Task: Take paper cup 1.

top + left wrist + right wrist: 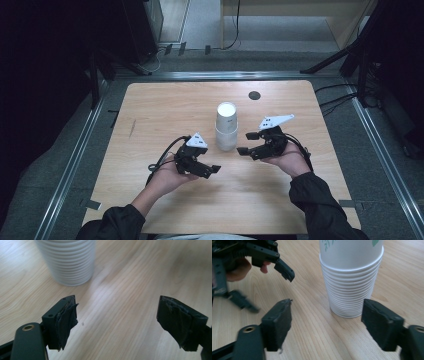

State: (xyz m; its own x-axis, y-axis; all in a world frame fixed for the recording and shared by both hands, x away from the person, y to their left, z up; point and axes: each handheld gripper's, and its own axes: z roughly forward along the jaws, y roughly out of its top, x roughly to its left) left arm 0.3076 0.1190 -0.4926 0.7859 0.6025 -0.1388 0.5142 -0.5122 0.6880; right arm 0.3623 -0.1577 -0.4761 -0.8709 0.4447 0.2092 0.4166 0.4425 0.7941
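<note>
An upside-down stack of white paper cups point(226, 127) stands near the middle of the wooden table point(160, 110). My left gripper point(209, 170) is held low at the stack's front left, jaws open and empty, pointing right. In the left gripper view its jaws point(117, 315) frame bare wood, with the ribbed stack point(67, 261) ahead to the left. My right gripper point(244, 143) sits just right of the stack, open, pointing toward it. In the right gripper view the stack point(350, 277), with a green leaf print, stands ahead near the right jaw of the gripper point(327, 317), apart from it.
A small dark round disc point(254, 95) lies at the table's far side, right of centre. Metal rails point(75, 155) and dark floor run round the table. A black cable point(162, 160) trails from the left gripper.
</note>
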